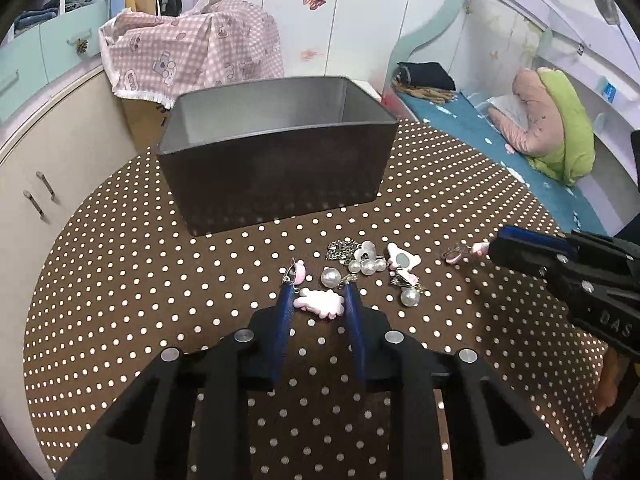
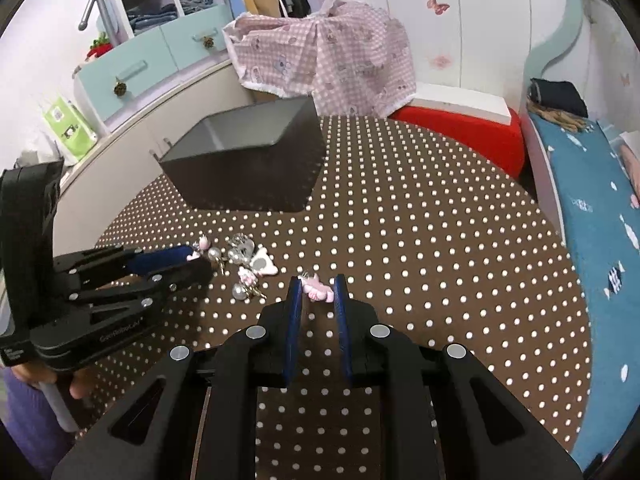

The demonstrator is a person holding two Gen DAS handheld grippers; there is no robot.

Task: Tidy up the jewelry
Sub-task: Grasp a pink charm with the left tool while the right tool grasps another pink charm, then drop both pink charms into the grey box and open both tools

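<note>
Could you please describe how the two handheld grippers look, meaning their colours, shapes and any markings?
Both are black plastic with round silver bolt heads and slotted linkage arms. Each left gripper and right gripper finger carries a flat blue pad. White lettering marks their sides, too blurred to read surely. No cables show. A purple sleeve shows below the left one.

A brown cloth table cover with white dots (image 1: pixel 120 280), matt and finely woven, is seen under everything. At 12 o'clock a dark rectangular box (image 1: pixel 276 176) is shown with matt outer walls and a smooth grey lining. Glossy round white pearls (image 1: pixel 331 277) and a dull silver metal chain (image 1: pixel 340 249) are seen at centre, beside a smooth pink plastic charm (image 1: pixel 320 301). The left gripper (image 1: pixel 318 292) is built of matt black plastic, with ribbed blue pads (image 1: pixel 285 320) and brushed metal bolts.
</note>
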